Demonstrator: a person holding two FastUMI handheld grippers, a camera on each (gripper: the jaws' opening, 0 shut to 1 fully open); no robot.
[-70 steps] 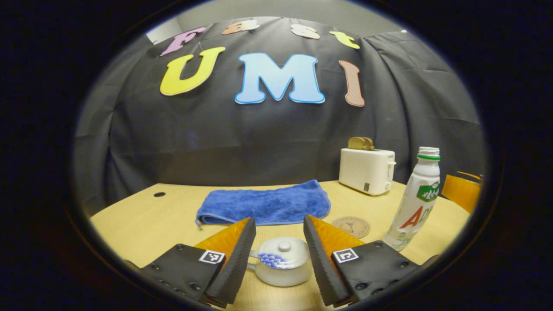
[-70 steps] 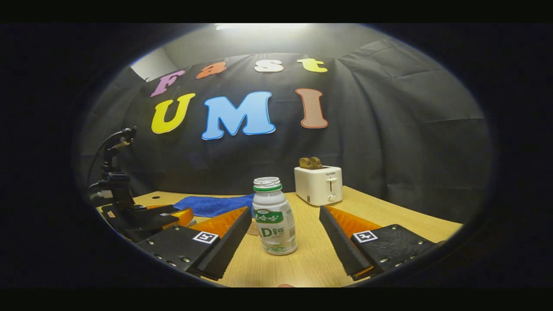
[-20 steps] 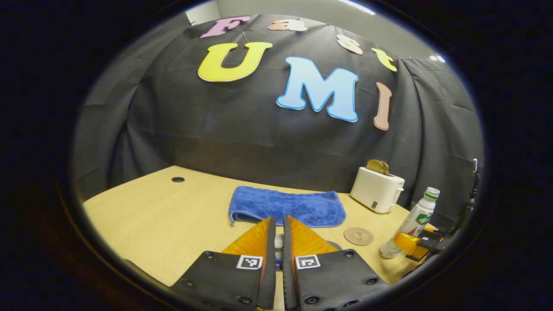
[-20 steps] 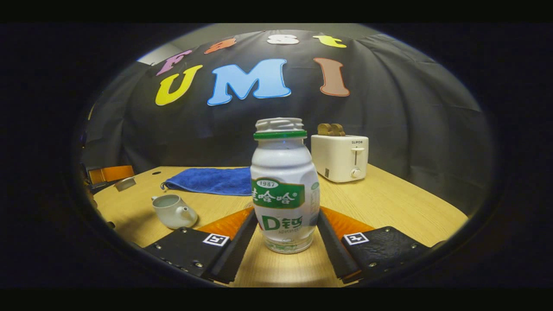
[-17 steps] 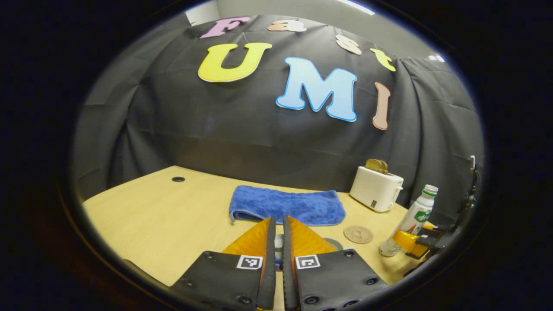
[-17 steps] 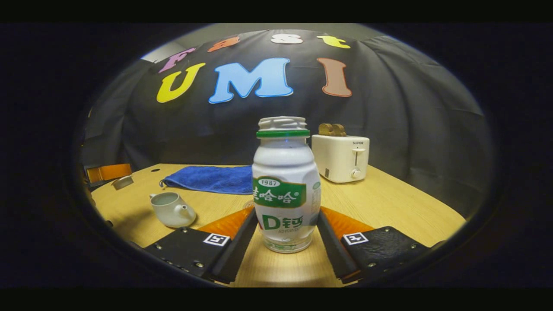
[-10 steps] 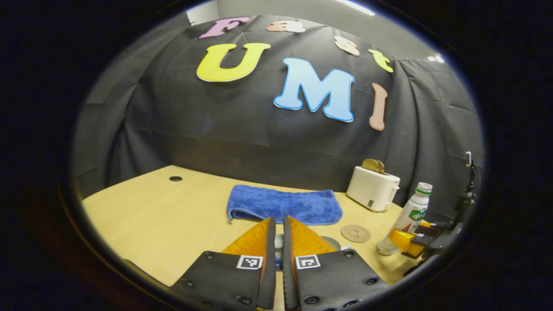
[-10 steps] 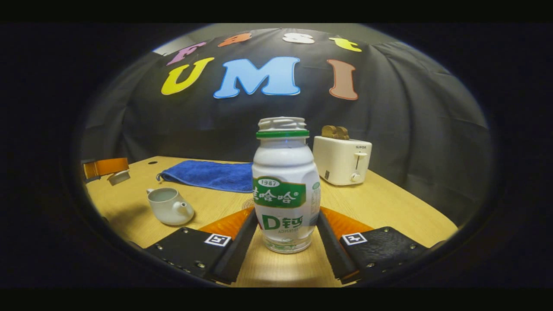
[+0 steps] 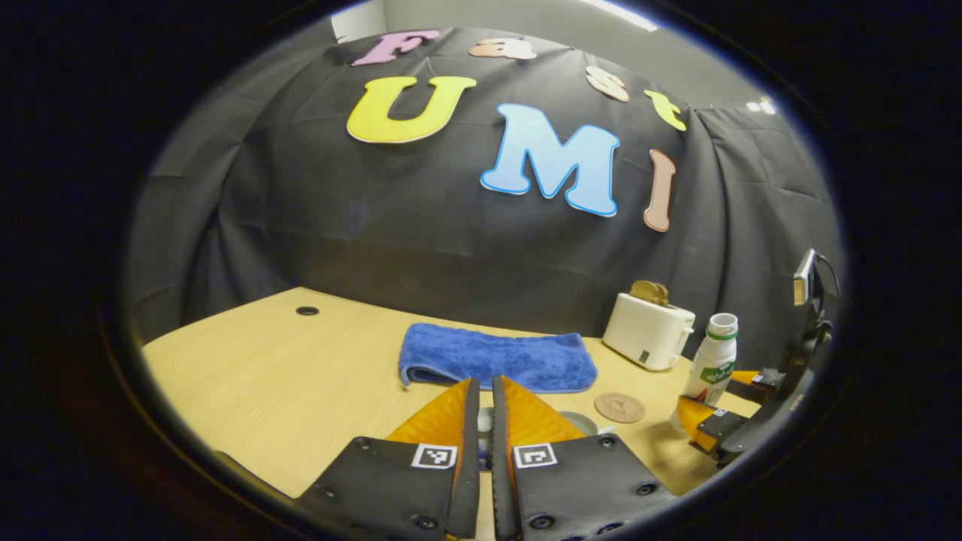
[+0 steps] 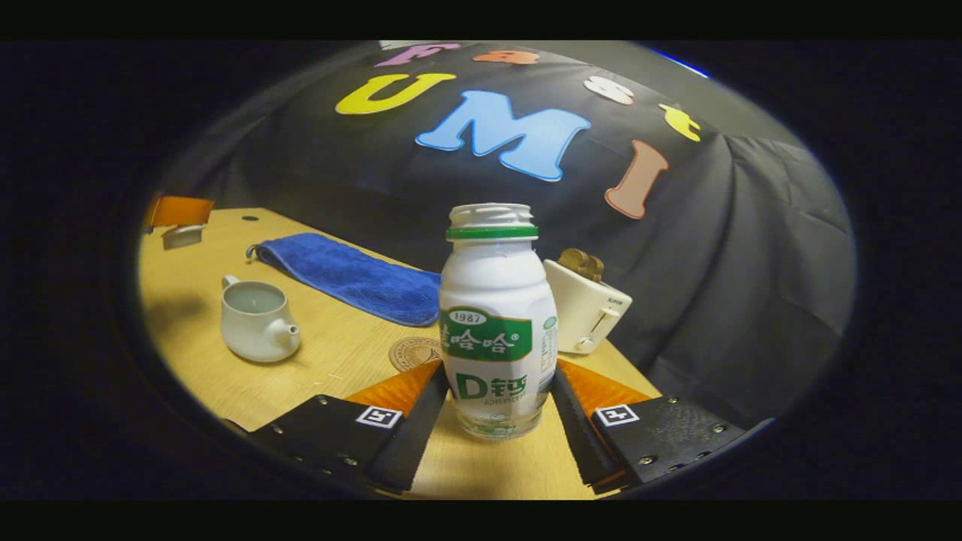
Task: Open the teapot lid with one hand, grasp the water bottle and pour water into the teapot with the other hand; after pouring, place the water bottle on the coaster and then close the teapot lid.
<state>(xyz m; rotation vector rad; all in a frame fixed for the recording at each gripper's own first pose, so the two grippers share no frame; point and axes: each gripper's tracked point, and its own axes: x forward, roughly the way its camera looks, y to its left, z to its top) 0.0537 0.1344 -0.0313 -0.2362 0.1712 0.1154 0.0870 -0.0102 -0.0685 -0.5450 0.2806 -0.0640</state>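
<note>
One lidless teapot, right-side

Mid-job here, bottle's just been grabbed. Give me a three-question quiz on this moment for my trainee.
1. True or false: the teapot has its lid on.
2. What is the right hand-held gripper shut on? A) blue towel B) water bottle C) toaster
3. Fill in: the coaster has ____ on it.

Key:
1. False; the pot is open, and the left hand-held gripper holds the teapot lid off to the side.
2. B, the water bottle.
3. Nothing.
</note>
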